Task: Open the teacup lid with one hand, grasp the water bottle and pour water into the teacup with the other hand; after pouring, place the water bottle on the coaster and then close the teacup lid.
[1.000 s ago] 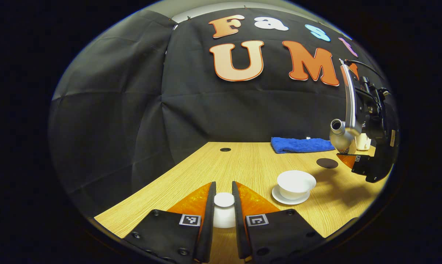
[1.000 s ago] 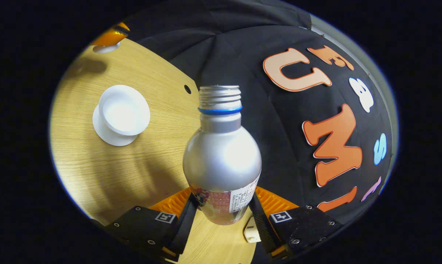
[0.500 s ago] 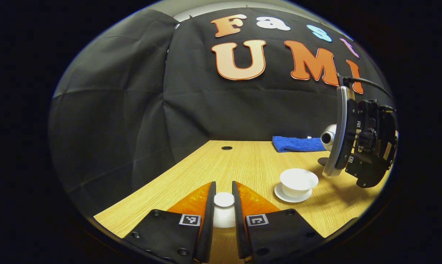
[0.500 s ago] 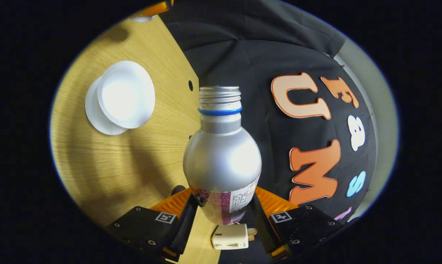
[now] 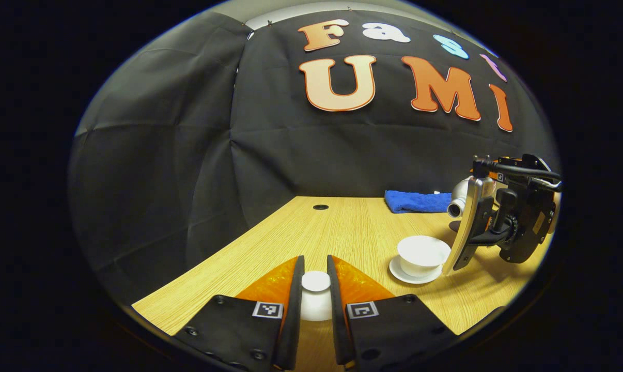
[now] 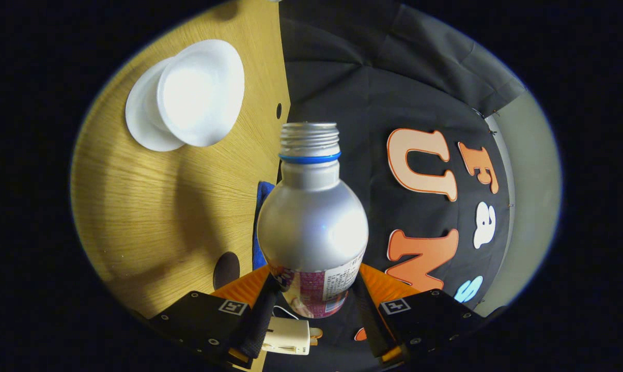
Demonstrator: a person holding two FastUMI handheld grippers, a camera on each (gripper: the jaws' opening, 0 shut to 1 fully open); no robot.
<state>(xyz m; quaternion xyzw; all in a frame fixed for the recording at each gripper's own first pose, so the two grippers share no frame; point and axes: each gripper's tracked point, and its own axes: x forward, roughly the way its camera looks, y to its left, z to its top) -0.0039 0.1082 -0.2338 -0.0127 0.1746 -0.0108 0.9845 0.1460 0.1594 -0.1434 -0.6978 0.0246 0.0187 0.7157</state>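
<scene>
So the left gripper [image 5: 315, 289] is clamped on the white teacup lid [image 5: 315, 295], both fingers squeezing its knob, holding it low over the desk's [image 5: 342, 232] near edge. Off toward the desk's right side, the teacup [image 5: 423, 254] sits open on its saucer [image 5: 413, 275].

The right gripper [image 6: 314, 305] has both fingers pressed on the lower body of the silver water bottle [image 6: 312, 222], which is uncapped and tipped almost sideways. In the left gripper view the bottle's mouth points toward the teacup, a bit above and behind its rim, not touching.

The dark round coaster [image 6: 226, 269] lies on the desk just beside the right gripper, with a blue cloth [image 5: 417, 201] by the back edge and a small white plug-like thing [image 6: 288, 336] under the bottle.
</scene>
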